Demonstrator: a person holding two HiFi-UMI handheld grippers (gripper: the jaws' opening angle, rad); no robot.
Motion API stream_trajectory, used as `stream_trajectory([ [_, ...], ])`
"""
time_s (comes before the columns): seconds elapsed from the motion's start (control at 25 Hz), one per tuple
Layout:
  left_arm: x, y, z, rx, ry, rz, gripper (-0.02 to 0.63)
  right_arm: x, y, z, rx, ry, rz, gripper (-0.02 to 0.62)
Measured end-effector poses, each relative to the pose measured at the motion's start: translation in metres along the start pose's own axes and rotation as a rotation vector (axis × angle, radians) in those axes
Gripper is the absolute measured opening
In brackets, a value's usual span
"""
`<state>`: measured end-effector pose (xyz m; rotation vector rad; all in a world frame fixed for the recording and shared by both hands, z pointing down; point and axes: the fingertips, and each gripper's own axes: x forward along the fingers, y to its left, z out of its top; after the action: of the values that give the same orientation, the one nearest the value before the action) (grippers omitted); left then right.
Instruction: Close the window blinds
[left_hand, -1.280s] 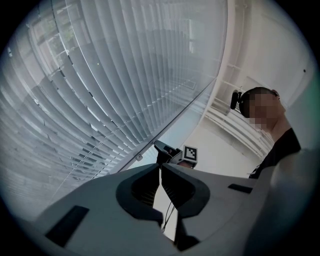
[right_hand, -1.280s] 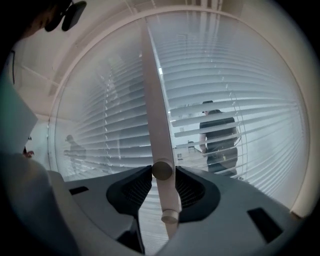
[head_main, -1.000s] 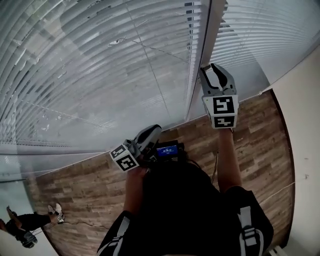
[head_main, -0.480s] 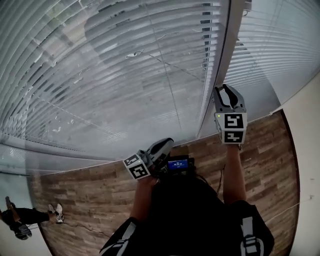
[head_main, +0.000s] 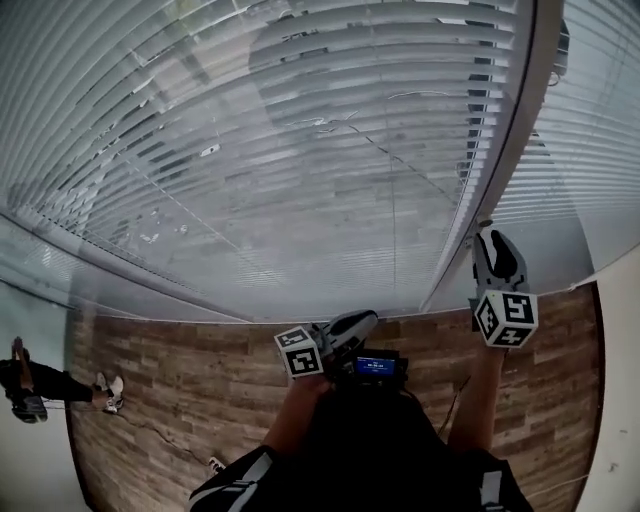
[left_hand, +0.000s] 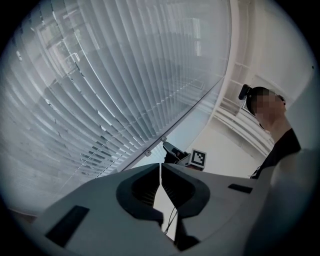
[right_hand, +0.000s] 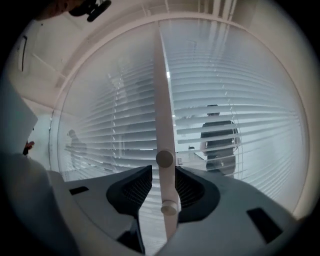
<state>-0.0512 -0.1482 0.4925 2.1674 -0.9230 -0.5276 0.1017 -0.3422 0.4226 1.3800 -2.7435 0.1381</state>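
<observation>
In the head view, the blinds (head_main: 250, 150) are seen hanging to just above the wooden floor (head_main: 180, 380), and a white post (head_main: 500, 170) divides them from a second run at the right. The left gripper (head_main: 358, 322) is held low by the body, well apart from the slats. The right gripper (head_main: 493, 245) is raised just beside the foot of the white post. A bystander (head_main: 30, 385) is seen at far left.

In the left gripper view, the jaws are pressed together with nothing between them. The blinds fill the left of the picture.

In the right gripper view, the jaws are spread and the white post, bearing two round knobs (right_hand: 165, 158), is framed between them. A gap is seen at the left pad, so no grip is read. Dark gaps are left between the slats, and a figure (right_hand: 218, 145) can be made out through them, so the blinds are judged not yet closed.

The step in hand is judged to be the approach to a control. Which part tilts the slats cannot be told, so it must be found and gripped first. No container is seen in any view.
</observation>
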Motion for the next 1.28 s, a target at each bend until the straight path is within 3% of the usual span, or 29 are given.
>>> stream_trajectory([
  [0.12,-0.012,-0.002,0.0,-0.016,-0.001,0.032,0.015,-0.009,0.012,-0.001,0.132,-0.058,0.098,0.132],
  [0.24,-0.027,0.004,-0.014,-0.028,0.004,0.065,0.015,-0.016,0.024,-0.028,0.282,-0.079,0.194,0.13],
  [0.36,-0.041,0.022,-0.031,-0.024,0.007,0.084,0.015,-0.022,0.032,-0.078,0.381,-0.068,0.235,0.13],
  [0.44,-0.047,0.021,-0.028,-0.014,-0.004,0.078,0.015,-0.032,0.036,-0.089,0.416,-0.059,0.243,0.13],
  [0.68,-0.062,0.015,-0.017,0.012,-0.034,0.015,0.015,-0.063,0.052,-0.111,0.494,-0.054,0.252,0.13],
  [1.0,-0.174,-0.016,-0.014,-0.027,-0.104,-0.064,0.015,-0.145,0.153,-0.109,0.596,-0.048,0.213,0.13],
  [1.28,-0.191,-0.035,-0.065,-0.11,-0.062,-0.162,0.015,-0.243,0.171,-0.117,0.599,-0.049,0.083,0.123],
])
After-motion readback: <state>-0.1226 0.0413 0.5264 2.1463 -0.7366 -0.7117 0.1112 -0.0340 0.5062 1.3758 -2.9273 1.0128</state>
